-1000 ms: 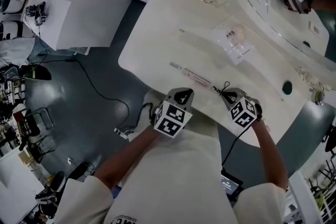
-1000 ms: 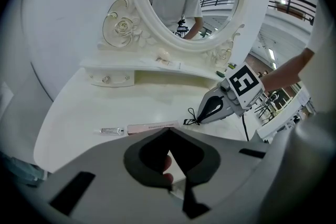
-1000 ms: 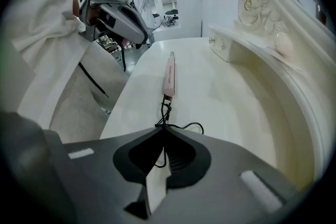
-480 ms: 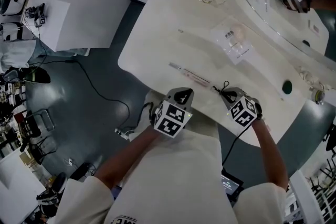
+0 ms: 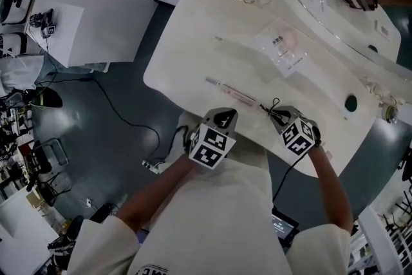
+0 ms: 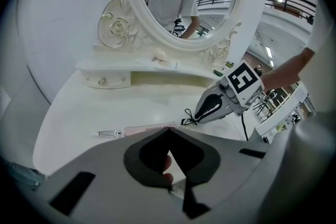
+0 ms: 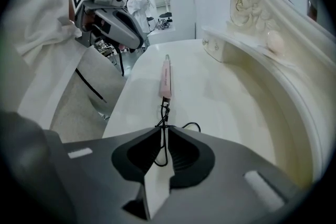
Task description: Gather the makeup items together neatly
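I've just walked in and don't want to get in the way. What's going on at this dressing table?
A person is tidying makeup on a white dressing table, holding a gripper in each hand. The right gripper has just been opening its jaws. The black cord attached to a pink makeup pen runs loosely between them. The left gripper is shut and empty at the table's near edge. A clear packet lies apart, further back, so the gathering isn't finished.

Left tool (image 5: pixel 223 115) pitched steeply down, jaws together, right tool (image 5: pixel 274 111) beside it, likewise pitched, jaws just opening, black cord (image 7: pixel 163 113) between them, forearms (image 5: pixel 161 190) bare.
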A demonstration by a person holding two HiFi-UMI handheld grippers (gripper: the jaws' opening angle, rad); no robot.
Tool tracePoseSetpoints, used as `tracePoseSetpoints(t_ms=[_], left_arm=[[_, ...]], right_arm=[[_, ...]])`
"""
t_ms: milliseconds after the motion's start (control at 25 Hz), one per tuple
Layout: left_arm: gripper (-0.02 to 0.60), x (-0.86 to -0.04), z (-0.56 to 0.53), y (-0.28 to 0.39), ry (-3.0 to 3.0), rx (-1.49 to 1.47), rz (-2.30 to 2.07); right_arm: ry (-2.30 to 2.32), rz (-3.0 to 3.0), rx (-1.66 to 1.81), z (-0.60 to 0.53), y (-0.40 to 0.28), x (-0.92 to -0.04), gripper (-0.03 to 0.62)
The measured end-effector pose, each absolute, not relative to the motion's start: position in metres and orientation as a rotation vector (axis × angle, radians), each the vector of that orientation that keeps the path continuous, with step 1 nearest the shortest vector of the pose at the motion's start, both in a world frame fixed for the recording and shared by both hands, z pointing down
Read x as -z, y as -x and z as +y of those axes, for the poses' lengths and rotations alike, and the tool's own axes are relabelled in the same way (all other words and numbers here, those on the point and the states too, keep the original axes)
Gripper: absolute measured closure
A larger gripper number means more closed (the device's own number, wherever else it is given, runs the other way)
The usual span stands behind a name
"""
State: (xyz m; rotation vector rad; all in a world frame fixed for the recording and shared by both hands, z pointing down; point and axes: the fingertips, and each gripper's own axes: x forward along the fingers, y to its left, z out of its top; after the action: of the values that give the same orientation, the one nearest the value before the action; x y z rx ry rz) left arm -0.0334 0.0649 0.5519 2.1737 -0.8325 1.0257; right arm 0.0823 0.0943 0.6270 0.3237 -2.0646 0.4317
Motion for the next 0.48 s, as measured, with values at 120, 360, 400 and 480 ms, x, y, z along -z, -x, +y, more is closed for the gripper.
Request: tracePoseSetpoints(t_ms=[120, 360, 400, 480], left_arm=[[0.577, -0.55, 0.065, 0.031, -2.187, -1.029, -0.82], [0.577, -0.547, 0.063, 0.026, -2.212, -1.029, -0.789], [0.577, -0.546, 0.063, 0.024, -2.219, -1.031, -0.78], [0.577, -0.545, 0.062, 0.02, -2.236, -1.039, -0.759]], right_arm=[[-0.371, -2.076, -0.447, 0.093, -0.083, -0.623, 0.554], [-0.484, -2.099, -0.493, 0.092, -0.085, -0.613, 0.556], [-0.512, -2.105, -0.503, 0.091, -0.086, -0.611, 0.556], [-0.577, -2.121, -0.529, 0.089, -0.087, -0.606, 0.557]])
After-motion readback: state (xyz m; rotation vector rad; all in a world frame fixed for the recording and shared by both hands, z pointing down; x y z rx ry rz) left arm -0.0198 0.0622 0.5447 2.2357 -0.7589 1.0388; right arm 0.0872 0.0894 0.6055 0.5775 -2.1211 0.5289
